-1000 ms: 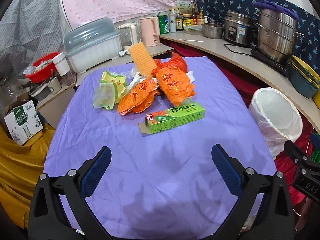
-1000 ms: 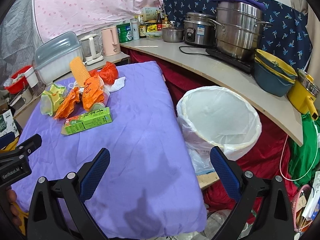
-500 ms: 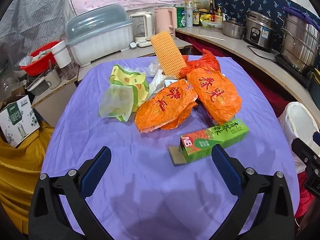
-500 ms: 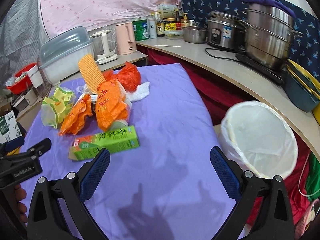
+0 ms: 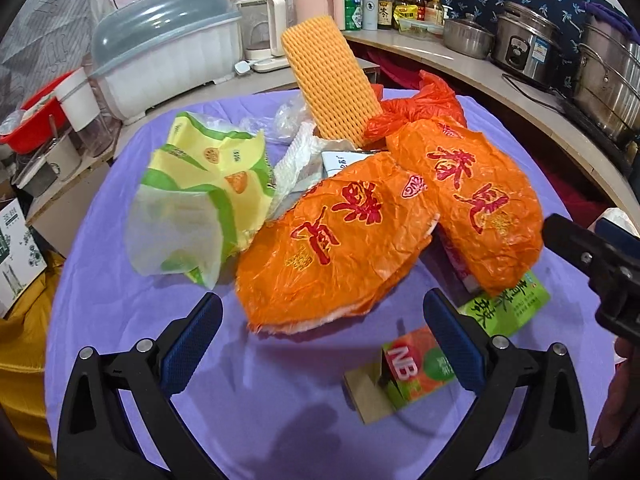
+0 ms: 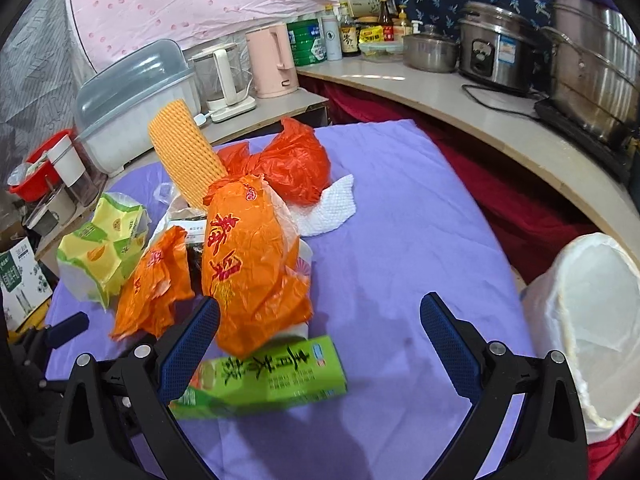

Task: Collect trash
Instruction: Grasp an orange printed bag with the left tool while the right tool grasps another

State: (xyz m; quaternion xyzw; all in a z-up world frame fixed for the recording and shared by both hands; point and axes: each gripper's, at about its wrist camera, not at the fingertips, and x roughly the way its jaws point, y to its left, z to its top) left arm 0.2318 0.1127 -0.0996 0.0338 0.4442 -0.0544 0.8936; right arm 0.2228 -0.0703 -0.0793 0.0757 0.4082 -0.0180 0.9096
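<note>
Fingers (image 6: 448,340) apart, green carton (image 6: 276,376) part-hidden.

Pink dotted curtain (image 6: 208,0) behind, curved counter (image 6: 500,120) right, purple-covered table (image 6: 400,208) in front

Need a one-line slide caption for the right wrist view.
Open right gripper over green carton beside orange wrappers, lined bin at right.

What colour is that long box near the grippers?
The carton is green, with an orange-red end; the right wrist view shows it best.
</note>
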